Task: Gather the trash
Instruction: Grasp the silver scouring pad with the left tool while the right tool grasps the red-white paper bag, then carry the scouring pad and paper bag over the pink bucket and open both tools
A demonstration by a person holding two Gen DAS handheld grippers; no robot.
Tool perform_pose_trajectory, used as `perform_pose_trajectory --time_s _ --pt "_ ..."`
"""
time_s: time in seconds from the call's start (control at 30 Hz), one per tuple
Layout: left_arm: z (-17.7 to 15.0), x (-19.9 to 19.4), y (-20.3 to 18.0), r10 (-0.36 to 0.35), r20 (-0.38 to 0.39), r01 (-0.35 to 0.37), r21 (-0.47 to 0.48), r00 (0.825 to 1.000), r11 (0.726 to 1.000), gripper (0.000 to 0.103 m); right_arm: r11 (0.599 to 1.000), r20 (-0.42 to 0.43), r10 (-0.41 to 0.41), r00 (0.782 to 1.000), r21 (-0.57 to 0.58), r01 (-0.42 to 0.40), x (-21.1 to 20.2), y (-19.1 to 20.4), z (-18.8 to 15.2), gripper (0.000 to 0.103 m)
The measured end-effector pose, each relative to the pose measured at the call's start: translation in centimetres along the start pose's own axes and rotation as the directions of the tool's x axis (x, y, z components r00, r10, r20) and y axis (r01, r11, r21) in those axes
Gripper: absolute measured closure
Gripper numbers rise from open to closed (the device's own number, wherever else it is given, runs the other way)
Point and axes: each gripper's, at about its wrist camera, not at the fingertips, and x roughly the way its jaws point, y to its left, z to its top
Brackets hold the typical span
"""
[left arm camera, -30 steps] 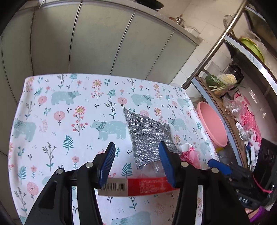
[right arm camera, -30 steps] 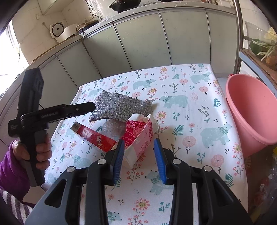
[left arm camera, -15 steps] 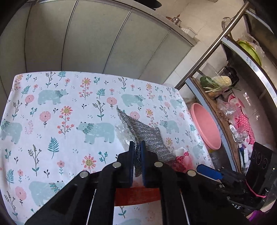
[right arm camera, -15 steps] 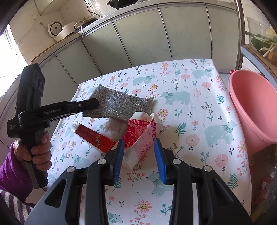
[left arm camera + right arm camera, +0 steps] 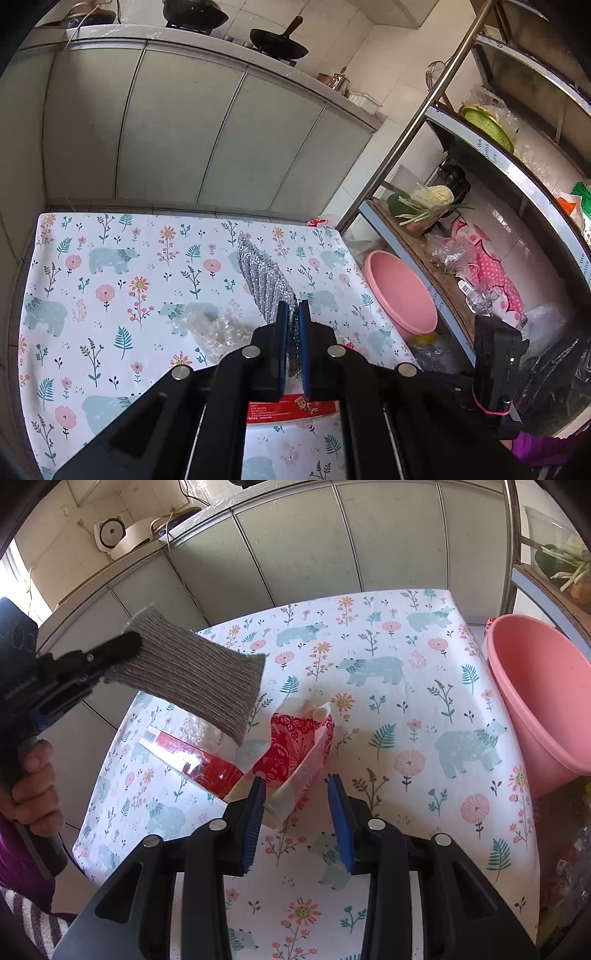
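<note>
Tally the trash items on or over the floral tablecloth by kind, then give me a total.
Silver scouring pad, held in the left hand-held gripper: 1
Red carton: 1
Crumpled clear plastic: 1
Red-and-pink patterned paper bag: 1
Total: 4

Silver woven metallic scouring pad (image 5: 207,675): rough, glittery; red glossy cardboard box (image 5: 192,757); crinkled clear plastic wrap (image 5: 218,328); matt printed cotton tablecloth (image 5: 388,701); smooth pink plastic basin (image 5: 539,701)
</note>
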Motion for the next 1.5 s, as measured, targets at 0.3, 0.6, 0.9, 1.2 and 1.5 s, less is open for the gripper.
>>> perform_pose_trajectory --time_s 0.3,0.6,0.9,1.2,1.5 --pt "0.8 -2.4 -0.5 -0.003 0.068 0.003 0.0 0.998 1.0 0.098 1.0 0.025 0.001 1.0 0.015 -0.001 -0.7 -0.9 -0.3 0.094" --pt "2.4 -4.3 -2.1 -0.01 0.135 0.006 0.027 0.991 1.0 0.098 1.0 0.114 0.01 0.993 0.023 -0.012 -3.0 -1.6 0.3 0.094" --pt "3.6 -5.3 -4.9 -0.032 0.178 0.017 0.083 0.984 0.996 0.098 1.0 0.209 -0.017 0.978 0.023 0.013 -5.7 -2.6 1.0 0.094" --pt "4.4 -5.2 -8.4 -0.066 0.205 0.032 0.162 0.976 0.986 0.098 0.996 0.309 -0.087 0.947 0.063 0.07 -9.1 -4.8 1.5 0.094" --pt "5.6 -3.3 -11.9 -0.125 0.197 0.08 0.221 0.972 0.972 0.098 0.98 0.392 -0.188 0.901 0.128 0.149 -12.7 -7.6 2.1 0.094"
